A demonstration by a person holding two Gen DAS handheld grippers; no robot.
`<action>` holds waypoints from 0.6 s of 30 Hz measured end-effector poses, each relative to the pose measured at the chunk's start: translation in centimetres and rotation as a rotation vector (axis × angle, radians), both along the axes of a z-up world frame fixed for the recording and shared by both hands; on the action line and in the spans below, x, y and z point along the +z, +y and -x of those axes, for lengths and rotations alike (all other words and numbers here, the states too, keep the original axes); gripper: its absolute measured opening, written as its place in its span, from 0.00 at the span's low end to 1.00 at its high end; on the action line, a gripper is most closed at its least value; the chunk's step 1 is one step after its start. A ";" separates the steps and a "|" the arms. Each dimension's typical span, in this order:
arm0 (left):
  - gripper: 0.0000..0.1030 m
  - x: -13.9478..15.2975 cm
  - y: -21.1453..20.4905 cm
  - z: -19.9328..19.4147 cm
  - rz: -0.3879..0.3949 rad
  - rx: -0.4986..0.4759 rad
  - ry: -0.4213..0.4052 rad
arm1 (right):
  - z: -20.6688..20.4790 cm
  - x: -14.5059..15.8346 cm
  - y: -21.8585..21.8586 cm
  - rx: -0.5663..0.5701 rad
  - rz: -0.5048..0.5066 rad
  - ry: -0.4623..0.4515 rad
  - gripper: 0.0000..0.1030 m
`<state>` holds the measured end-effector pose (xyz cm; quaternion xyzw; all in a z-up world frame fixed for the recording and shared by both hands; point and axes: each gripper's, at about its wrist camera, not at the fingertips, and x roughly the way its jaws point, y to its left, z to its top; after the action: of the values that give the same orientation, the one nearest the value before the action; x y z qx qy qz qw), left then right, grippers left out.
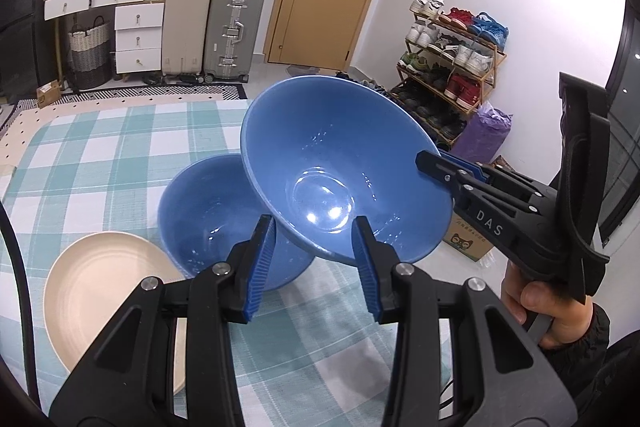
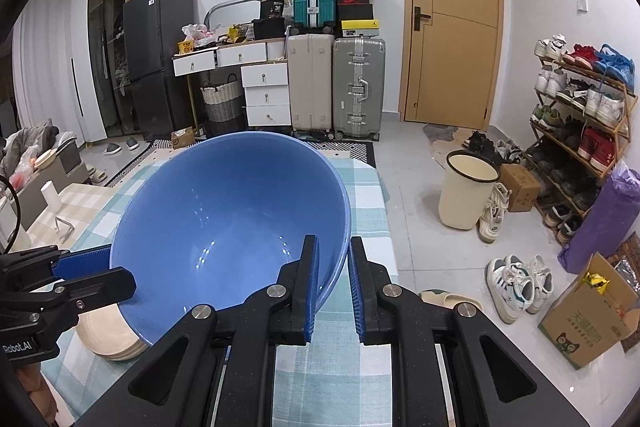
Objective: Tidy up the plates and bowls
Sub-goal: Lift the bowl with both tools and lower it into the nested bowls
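Bowl lifted on its rim above a second bowl

Bowl 1, the raised blue bowl, hangs tilted above the checked tablecloth, its inside facing the left wrist camera. The right gripper has closed its jaws on the bowl's rim: in the right wrist view 1 blue pad sits inside the wall and 1 outside, at about 5 o'clock on the bowl. Seen from the left wrist, that gripper reaches in from 3 o'clock, with a hand on its handle.

Bowl 2, the lower blue bowl, sits upright on the cloth, partly under the raised one at its 8 o'clock. A cream plate lies at 8 o'clock from the lower bowl, just beside it.

The left gripper is partly open with nothing between its fingers, poised in front of both bowls.
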<state>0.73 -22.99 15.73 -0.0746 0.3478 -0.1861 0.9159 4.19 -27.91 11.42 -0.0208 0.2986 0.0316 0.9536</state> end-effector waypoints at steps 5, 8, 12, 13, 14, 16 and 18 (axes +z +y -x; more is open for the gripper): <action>0.35 -0.3 1.4 0.1 -0.003 0.023 0.011 | -0.8 -0.6 0.9 0.022 0.003 0.013 0.14; 0.35 -0.4 2.0 0.0 -0.012 0.035 0.014 | -1.3 -1.1 1.6 0.033 0.004 0.020 0.15; 0.35 -0.6 2.9 -0.2 -0.015 0.048 0.022 | -1.9 -1.7 2.7 0.044 0.005 0.029 0.15; 0.35 -0.7 3.1 -0.2 -0.018 0.050 0.023 | -2.1 -1.9 2.9 0.047 0.004 0.033 0.15; 0.35 -0.7 3.3 -0.3 -0.020 0.053 0.026 | -2.3 -2.0 3.0 0.048 0.003 0.036 0.15; 0.35 -1.0 3.7 -0.7 -0.026 0.060 0.033 | -2.6 -2.3 3.2 0.055 0.002 0.040 0.15; 0.35 -1.2 4.1 -1.2 -0.028 0.067 0.042 | -2.9 -2.6 3.6 0.063 0.004 0.044 0.15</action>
<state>1.95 -18.92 14.51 -0.0774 0.3667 -0.1488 0.9151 7.11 -24.34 8.86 -0.0314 0.3190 0.0616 0.9452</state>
